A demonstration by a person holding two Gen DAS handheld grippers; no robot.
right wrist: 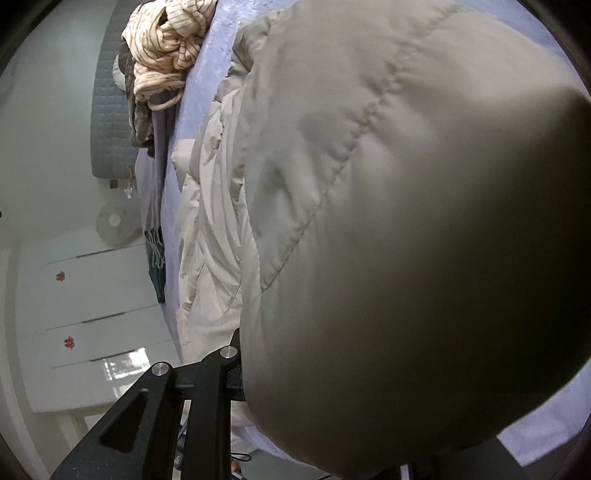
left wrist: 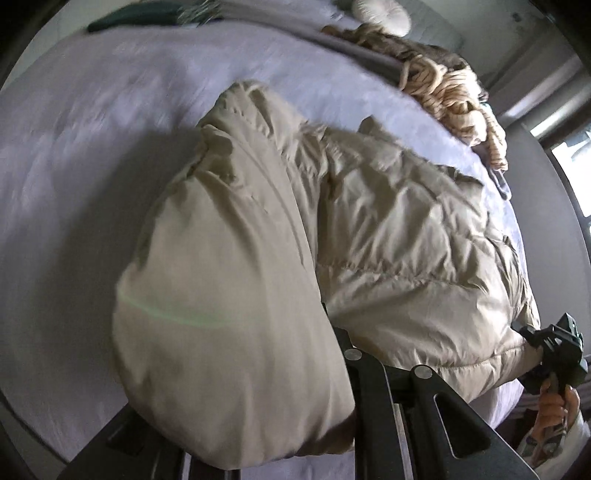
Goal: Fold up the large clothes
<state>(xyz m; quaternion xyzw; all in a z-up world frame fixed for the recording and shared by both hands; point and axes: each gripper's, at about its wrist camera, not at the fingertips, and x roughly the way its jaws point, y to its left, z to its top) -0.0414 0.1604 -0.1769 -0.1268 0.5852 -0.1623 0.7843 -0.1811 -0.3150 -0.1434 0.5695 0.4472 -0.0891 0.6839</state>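
A beige puffer jacket (left wrist: 388, 229) lies across the lavender bed sheet (left wrist: 92, 166). One puffed part of it bulges up close to the left wrist camera. My left gripper (left wrist: 334, 332) is shut on that fabric, and its fingertips are buried under it. In the left wrist view my right gripper (left wrist: 528, 334) bites the jacket's edge at the lower right, with a hand (left wrist: 554, 406) on its handle. In the right wrist view the jacket (right wrist: 388, 221) fills most of the picture and hides the tips of the right gripper (right wrist: 236, 347), which is shut on it.
A bundle of cream striped clothes (left wrist: 454, 96) (right wrist: 166, 44) sits at the bed's far edge, with a dark green item (left wrist: 129, 18) and a white pillow (left wrist: 384, 14) beyond. White drawers (right wrist: 85, 295), a round fan (right wrist: 114, 221) and a grey quilted headboard (right wrist: 107, 122) stand beside the bed.
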